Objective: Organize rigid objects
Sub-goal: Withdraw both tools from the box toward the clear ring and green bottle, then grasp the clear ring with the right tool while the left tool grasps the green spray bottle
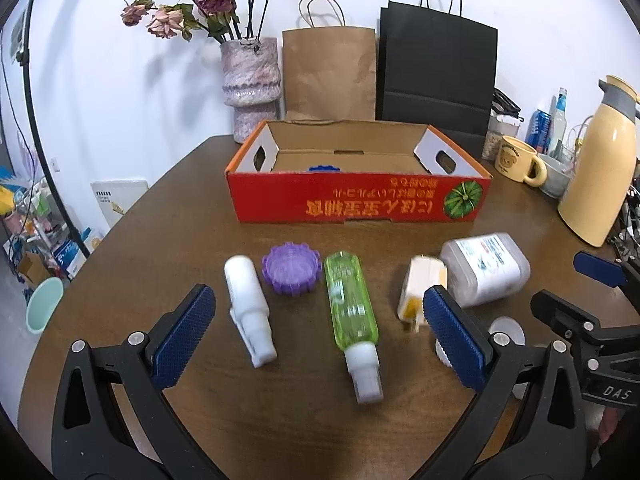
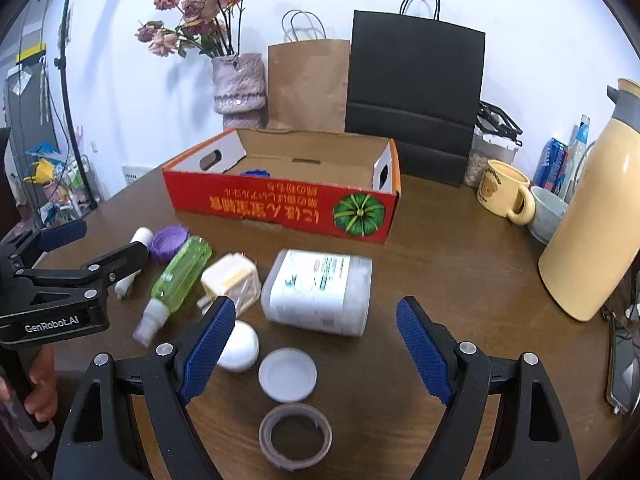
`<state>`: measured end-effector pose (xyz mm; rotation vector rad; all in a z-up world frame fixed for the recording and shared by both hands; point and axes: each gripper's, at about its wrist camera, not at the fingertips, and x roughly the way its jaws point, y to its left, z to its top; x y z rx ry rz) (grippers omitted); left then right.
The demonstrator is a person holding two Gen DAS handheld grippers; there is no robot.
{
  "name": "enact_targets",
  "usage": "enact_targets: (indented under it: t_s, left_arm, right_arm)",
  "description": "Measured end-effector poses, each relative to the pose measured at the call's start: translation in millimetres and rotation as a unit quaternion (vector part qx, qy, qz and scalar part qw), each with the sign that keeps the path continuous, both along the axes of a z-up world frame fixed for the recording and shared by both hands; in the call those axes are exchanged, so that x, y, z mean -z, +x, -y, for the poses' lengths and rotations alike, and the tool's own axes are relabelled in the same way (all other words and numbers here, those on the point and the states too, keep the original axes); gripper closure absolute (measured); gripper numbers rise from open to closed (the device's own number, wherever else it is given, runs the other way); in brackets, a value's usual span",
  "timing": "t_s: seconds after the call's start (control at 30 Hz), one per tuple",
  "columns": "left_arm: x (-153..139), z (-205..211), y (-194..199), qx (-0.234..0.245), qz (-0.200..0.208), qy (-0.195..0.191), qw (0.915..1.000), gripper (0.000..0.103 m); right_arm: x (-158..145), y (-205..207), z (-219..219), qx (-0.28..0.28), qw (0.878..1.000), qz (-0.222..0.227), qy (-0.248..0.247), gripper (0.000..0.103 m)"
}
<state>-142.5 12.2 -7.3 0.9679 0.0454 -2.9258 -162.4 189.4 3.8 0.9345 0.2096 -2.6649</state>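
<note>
A red cardboard box stands open on the brown table, with a blue ridged lid inside it. In front of it lie a white spray bottle, a purple ridged lid, a green spray bottle, a cream plug adapter and a clear labelled jar on its side. My left gripper hovers open over the two bottles. My right gripper is open above a white cap, a white dome and a tape ring.
A vase of dried roses, a brown paper bag and a black bag stand behind the box. A yellow mug, a bowl and a cream thermos jug crowd the right side. A hand holds the left gripper's handle.
</note>
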Motion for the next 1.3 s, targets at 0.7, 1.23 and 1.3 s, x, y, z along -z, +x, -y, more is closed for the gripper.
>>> enact_targets:
  t_s: [0.7,1.23,1.3]
  left_arm:
    - [12.6,-8.0,38.7,0.018,0.038,0.005,0.9991,0.0]
    - [21.9,-14.2,41.7,0.018,0.056,-0.002,0.9983,0.0]
    - [22.2,-15.4,40.9,0.018,0.057,-0.002,0.9982,0.0]
  right_arm:
    - [48.8,32.0,-16.3,-0.027,0.994,0.081,0.063,0.016]
    - [57.4,24.7,-12.4,-0.046,0.993,0.1,0.037,0.043]
    - [57.1,24.9,-13.1,-0.048,0.993,0.101,0.032,0.055]
